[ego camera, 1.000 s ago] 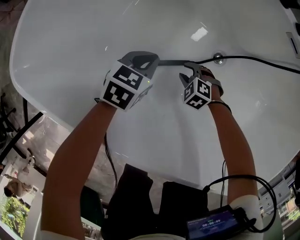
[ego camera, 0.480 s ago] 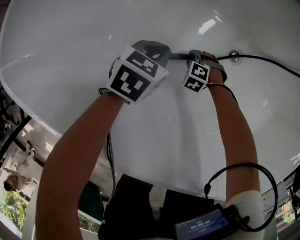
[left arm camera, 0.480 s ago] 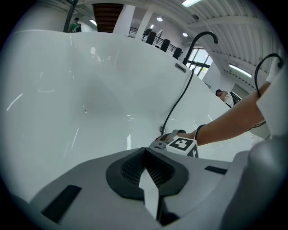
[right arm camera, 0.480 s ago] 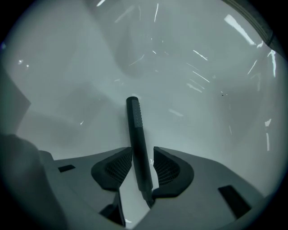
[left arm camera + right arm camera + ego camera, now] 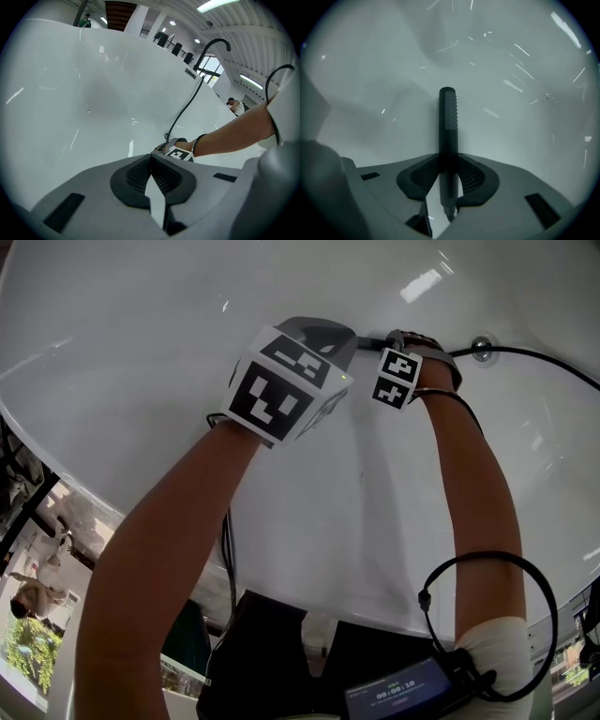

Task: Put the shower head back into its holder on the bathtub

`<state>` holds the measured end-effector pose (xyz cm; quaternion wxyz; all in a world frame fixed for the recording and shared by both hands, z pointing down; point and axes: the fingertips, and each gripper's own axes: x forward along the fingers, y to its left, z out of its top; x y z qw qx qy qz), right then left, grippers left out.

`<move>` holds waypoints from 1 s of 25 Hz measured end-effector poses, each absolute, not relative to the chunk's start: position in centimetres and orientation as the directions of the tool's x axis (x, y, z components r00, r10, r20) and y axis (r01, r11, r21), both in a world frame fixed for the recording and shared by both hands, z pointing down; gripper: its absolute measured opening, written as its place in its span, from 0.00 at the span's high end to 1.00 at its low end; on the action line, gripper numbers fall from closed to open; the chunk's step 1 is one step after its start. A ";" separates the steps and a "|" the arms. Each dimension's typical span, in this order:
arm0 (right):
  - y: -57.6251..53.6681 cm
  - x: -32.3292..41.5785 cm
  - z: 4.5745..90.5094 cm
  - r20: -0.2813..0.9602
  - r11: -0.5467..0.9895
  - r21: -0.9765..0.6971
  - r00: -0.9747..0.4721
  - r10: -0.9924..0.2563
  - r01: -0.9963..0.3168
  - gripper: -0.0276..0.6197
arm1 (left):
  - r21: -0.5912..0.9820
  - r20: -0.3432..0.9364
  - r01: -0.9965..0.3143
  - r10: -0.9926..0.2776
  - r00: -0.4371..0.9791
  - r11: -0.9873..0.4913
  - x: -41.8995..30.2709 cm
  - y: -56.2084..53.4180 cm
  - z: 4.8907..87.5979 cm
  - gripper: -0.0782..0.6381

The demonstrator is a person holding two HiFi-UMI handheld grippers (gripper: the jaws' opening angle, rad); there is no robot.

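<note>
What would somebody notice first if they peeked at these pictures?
Probably the huge white bathtub, which fills every view, with a person's arms reaching down into it. Next comes the black stick-shaped shower head between the jaws of the right gripper, which have just been closing onto it. The bold black-and-white marker cube on the left gripper also stands out in the middle of the head view.

A black curved tap (image 5: 216, 43) rises well beyond the left tongs (image 5: 151, 158), under ceiling strip lights (image 5: 213, 4). Well back from those tongs, near the wearer's waist, a small screen device (image 5: 398, 697) trails a looped black cable (image 5: 424, 598).
</note>
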<state>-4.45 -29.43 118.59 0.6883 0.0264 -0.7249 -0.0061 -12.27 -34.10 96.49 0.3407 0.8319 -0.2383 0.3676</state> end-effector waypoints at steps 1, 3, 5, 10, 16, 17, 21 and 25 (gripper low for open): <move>-29.4 -4.6 118.5 0.998 0.998 0.049 -0.048 -0.050 -0.025 0.77 | 0.389 0.774 -0.649 -0.151 0.615 -0.653 -12.5 -34.2 96.4 0.87; -29.4 -4.8 117.8 0.997 0.998 0.063 -0.051 -0.065 -0.030 0.77 | 0.383 0.776 -0.652 -0.155 0.612 -0.654 -12.6 -34.6 96.0 0.87; -29.8 -4.7 116.1 0.991 0.992 0.113 -0.072 -0.117 -0.050 0.77 | 0.376 0.776 -0.651 -0.161 0.610 -0.659 -12.4 -34.9 95.0 0.87; -29.8 -5.2 109.7 0.937 0.953 0.293 -0.174 -0.303 -0.082 0.77 | 0.330 0.771 -0.650 -0.201 0.604 -0.685 -11.9 -35.7 91.8 0.87; -29.3 -5.3 99.0 0.825 0.871 0.415 -0.295 -0.482 -0.264 0.77 | 0.300 0.730 -0.739 -0.353 0.585 -0.604 -12.6 -39.5 84.7 0.87; -29.0 -5.0 96.6 0.806 0.856 0.423 -0.309 -0.505 -0.298 0.77 | 0.300 0.727 -0.748 -0.365 0.581 -0.593 -12.6 -39.8 83.0 0.87; -27.4 -4.8 86.5 0.716 0.781 0.452 -0.346 -0.606 -0.432 0.77 | 0.288 0.703 -0.752 -0.402 0.587 -0.593 -12.8 -39.0 76.4 0.87; -25.9 -4.1 74.3 0.629 0.708 0.468 -0.364 -0.687 -0.529 0.77 | 0.306 0.664 -0.745 -0.428 0.613 -0.592 -12.1 -37.3 68.2 0.87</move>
